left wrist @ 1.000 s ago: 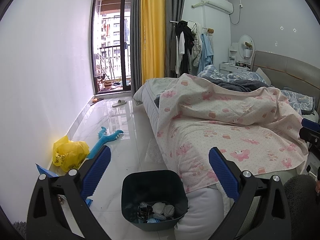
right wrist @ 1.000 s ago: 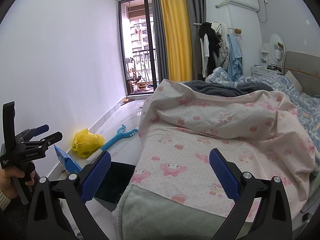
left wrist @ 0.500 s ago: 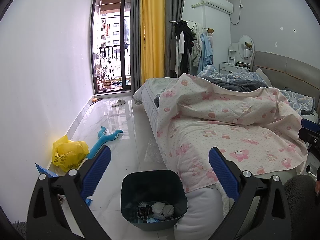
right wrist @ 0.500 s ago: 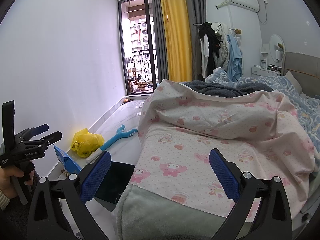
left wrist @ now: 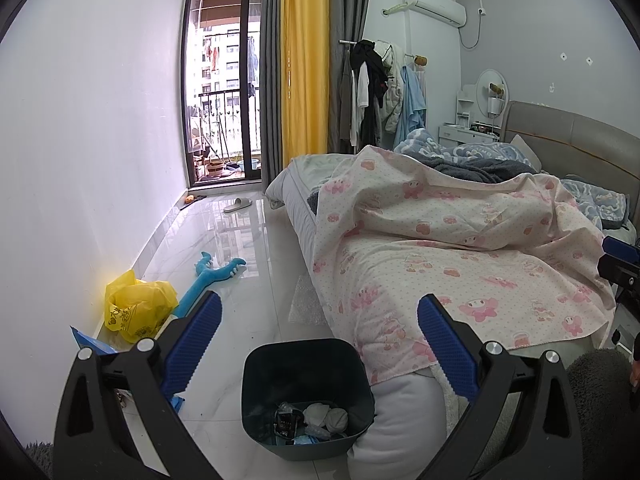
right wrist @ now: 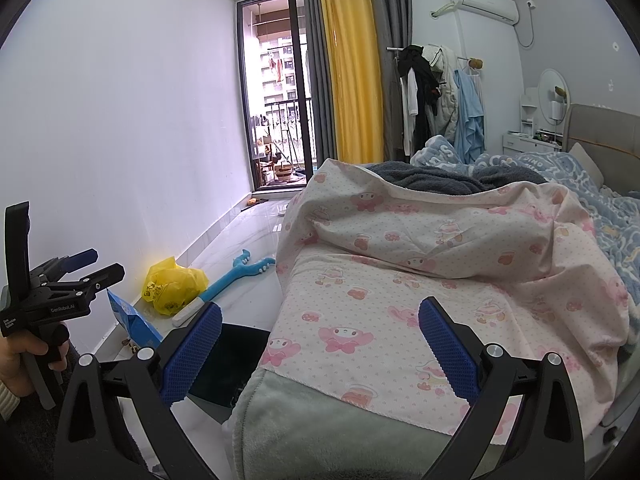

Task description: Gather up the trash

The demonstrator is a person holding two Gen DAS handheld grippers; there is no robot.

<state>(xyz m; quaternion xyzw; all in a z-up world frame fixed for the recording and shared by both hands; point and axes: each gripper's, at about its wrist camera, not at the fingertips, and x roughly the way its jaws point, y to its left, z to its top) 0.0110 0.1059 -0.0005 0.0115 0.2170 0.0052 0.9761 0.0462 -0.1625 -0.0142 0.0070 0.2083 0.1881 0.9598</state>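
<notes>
A dark teal bin [left wrist: 306, 364] stands on the floor at the foot of the bed, with wrappers and crumpled tissue [left wrist: 320, 416] at its bottom. My left gripper [left wrist: 318, 334] hovers open above it, nothing between its blue pads. A yellow plastic bag [left wrist: 136, 310] and a blue packet [left wrist: 90, 342] lie against the left wall. My right gripper [right wrist: 320, 344] is open and empty over the pink patterned quilt [right wrist: 420, 280]. In the right wrist view the bin [right wrist: 230, 356] is partly hidden by the bed, and the left gripper [right wrist: 86, 270] shows at far left, held by a hand.
A blue plush toy [left wrist: 212, 276] and a slipper [left wrist: 238, 205] lie on the glossy white floor [left wrist: 240, 280]. The bed [left wrist: 460, 240] fills the right side. A clothes rack [left wrist: 380, 88], curtains and a balcony door [left wrist: 224, 80] stand at the back. A pale pillow [left wrist: 400, 420] touches the bin.
Almost nothing differs; both views drift only slightly. Both grippers stay open and empty.
</notes>
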